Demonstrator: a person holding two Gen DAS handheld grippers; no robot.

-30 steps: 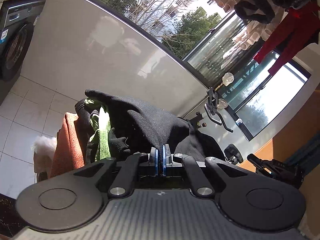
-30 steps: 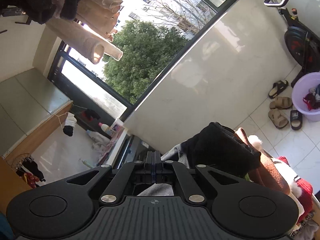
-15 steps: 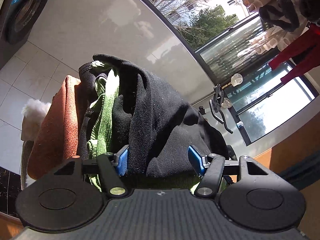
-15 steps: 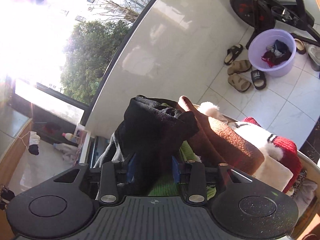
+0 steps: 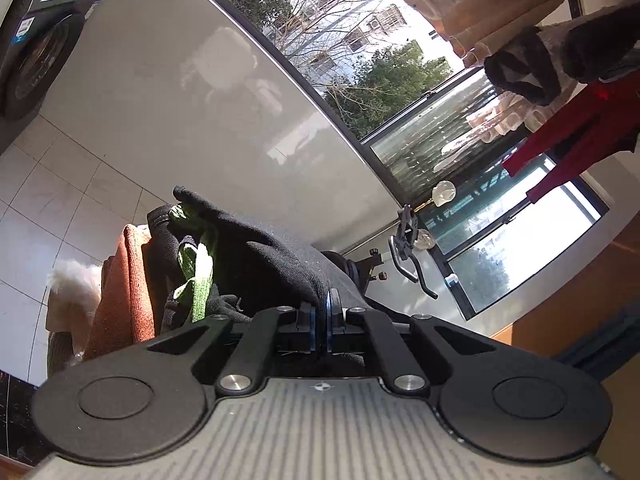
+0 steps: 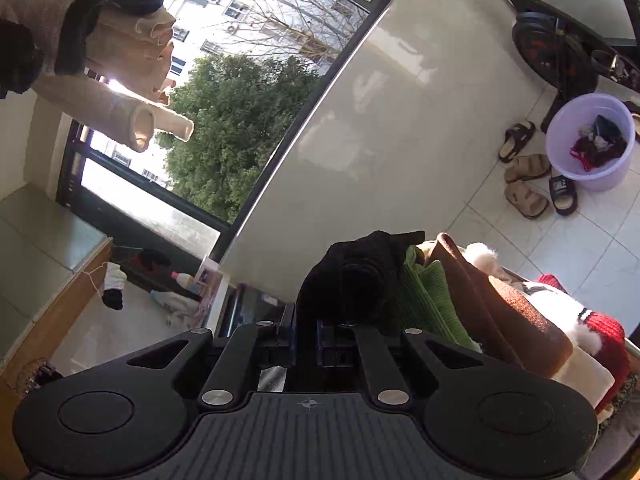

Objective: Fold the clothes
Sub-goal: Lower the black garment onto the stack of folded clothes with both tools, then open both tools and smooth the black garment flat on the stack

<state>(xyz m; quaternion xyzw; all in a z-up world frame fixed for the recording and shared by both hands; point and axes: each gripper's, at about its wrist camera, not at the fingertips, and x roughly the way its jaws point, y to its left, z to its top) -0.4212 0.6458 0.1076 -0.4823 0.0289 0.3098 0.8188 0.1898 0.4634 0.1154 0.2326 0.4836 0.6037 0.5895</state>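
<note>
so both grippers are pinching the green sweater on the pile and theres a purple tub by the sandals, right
Not the green sweater. Both grippers are pinching the black garment beside it: the left gripper in the left wrist view, the right gripper, its jaws closing, in the right wrist view. The purple tub is by the sandals.

Washing machine [image 5: 36,40] cut by frame edge; exercise bike [image 6: 568,52] partly cropped.

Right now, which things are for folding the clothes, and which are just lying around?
For the job:
- black knit garment, pinched in the left gripper and between the closing jaws of the right gripper
- green ribbed knit
- rust-brown sweater

Just lying about:
- lilac plastic basin
- tan sandals
- black exercise bike
- dark washing machine
</note>
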